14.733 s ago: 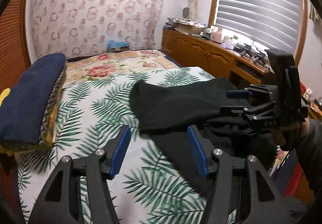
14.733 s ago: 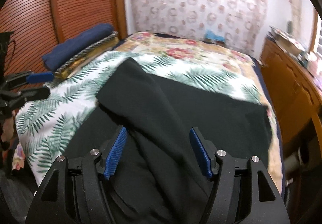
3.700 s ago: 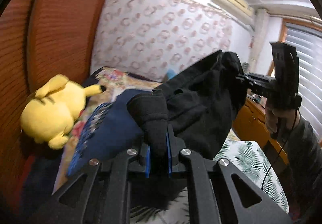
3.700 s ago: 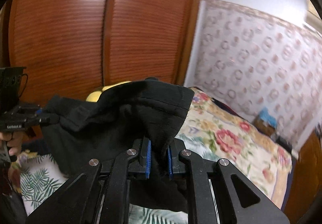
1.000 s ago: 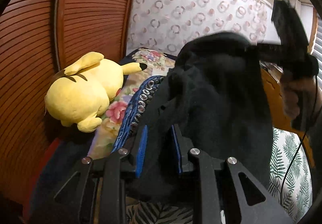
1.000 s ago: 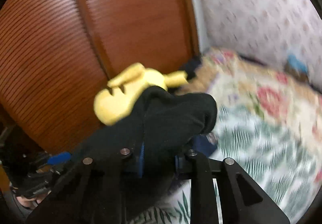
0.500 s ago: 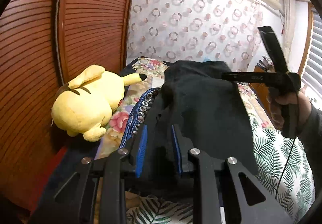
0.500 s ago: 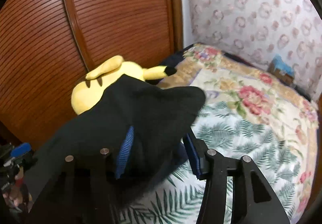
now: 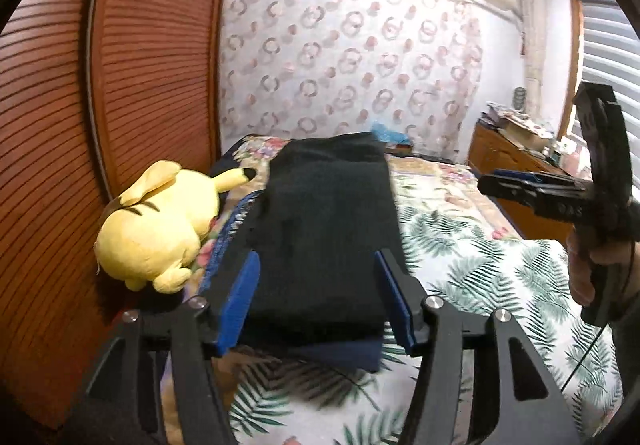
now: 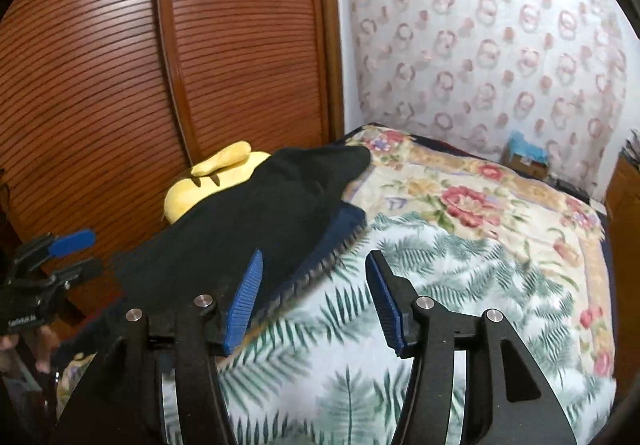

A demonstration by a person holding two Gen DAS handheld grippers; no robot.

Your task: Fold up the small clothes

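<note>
Neatly folded, the black garment (image 9: 324, 229) lies as a flat rectangle on top of a navy folded item (image 9: 340, 355), whose edge shows beneath it at the near end and along the right side in the right wrist view (image 10: 340, 225). The stack sits at the left edge of the bed (image 9: 480, 265), on the green palm-leaf bedspread (image 10: 400, 325), with a floral quilt (image 10: 460, 197) farther back.

The left gripper (image 9: 316, 301) is spread wide, its blue-padded fingers (image 9: 240, 297) standing on either side of the near end of the garment without pinching it; whether the pads touch the cloth cannot be told. The right gripper (image 10: 312, 301) is also wide apart and holds nothing; its left finger sits just beside the stack's edge, the gap between the fingers over the leaf print. From the left wrist view the right gripper (image 9: 532, 189) appears off to the right, well apart from the stack, held in a hand (image 9: 588, 265).

A yellow plush toy (image 9: 160, 225) rests just beside the stack, against the slatted wooden wardrobe doors (image 9: 100, 125). A patterned curtain (image 9: 340, 65) covers the back wall, and a wooden cabinet (image 9: 512, 161) stands at the right under a window blind (image 9: 612, 45).
</note>
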